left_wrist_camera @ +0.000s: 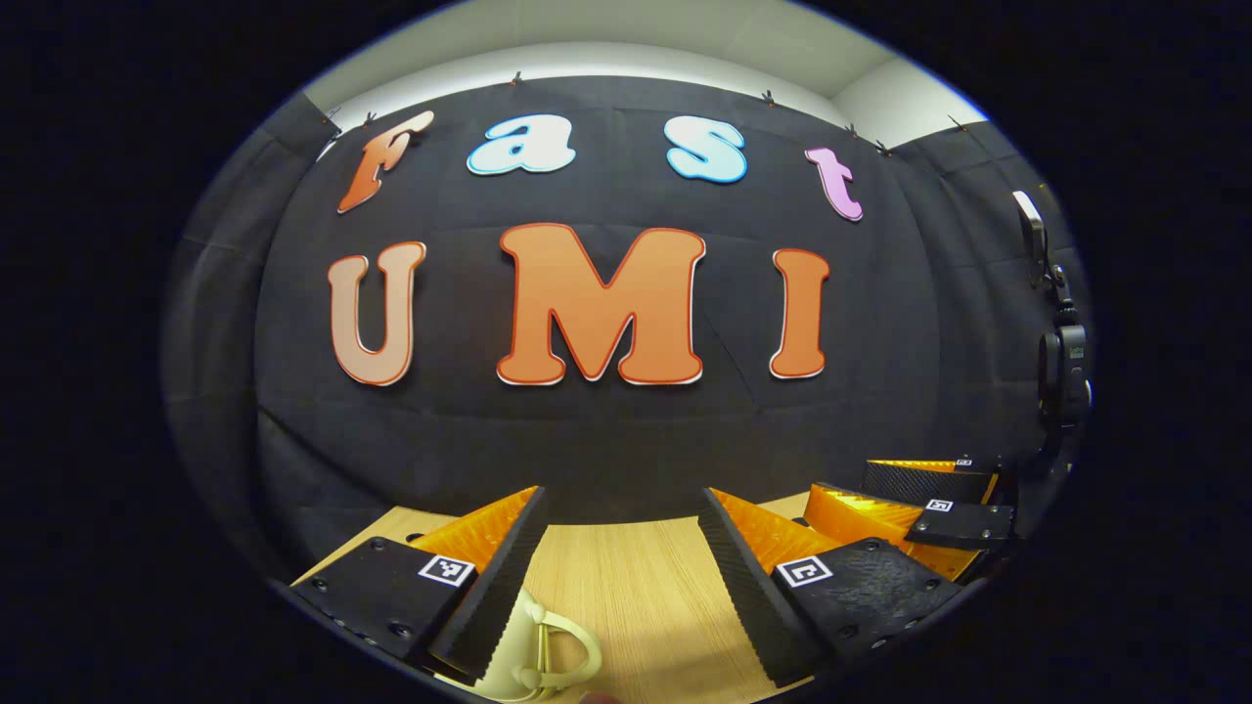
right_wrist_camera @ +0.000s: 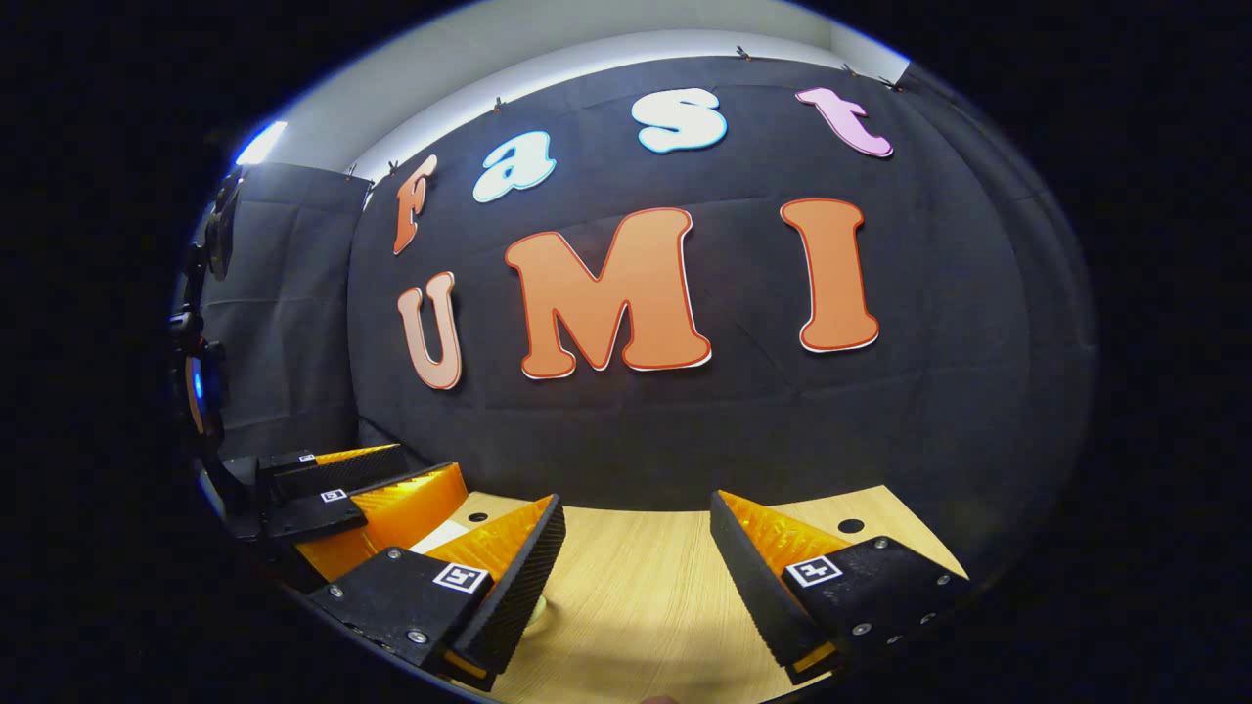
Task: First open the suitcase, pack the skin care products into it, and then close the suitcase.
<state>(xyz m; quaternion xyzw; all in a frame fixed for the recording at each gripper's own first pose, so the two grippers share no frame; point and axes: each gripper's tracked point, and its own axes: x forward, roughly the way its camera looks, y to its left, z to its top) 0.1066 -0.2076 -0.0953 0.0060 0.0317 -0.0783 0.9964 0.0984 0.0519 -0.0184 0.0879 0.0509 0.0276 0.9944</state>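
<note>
Down at six o'clock in the left gripper view, a cream handle [left_wrist_camera: 548, 650] peeks up just past my left finger; what it belongs to I can't tell. My left gripper [left_wrist_camera: 621, 543] hangs wide apart, holding nothing, over the wooden table [left_wrist_camera: 636, 587]. At four o'clock there, my right gripper [left_wrist_camera: 885, 504] sits close beside it. In the right gripper view, my right gripper [right_wrist_camera: 636, 548] gapes wide too, and a small pale thing [right_wrist_camera: 537, 611] shows by its left finger. A hole in the table [right_wrist_camera: 850, 526] sits at four o'clock. A camera mount [left_wrist_camera: 1061, 362] stands at three o'clock in the left gripper view.
</note>
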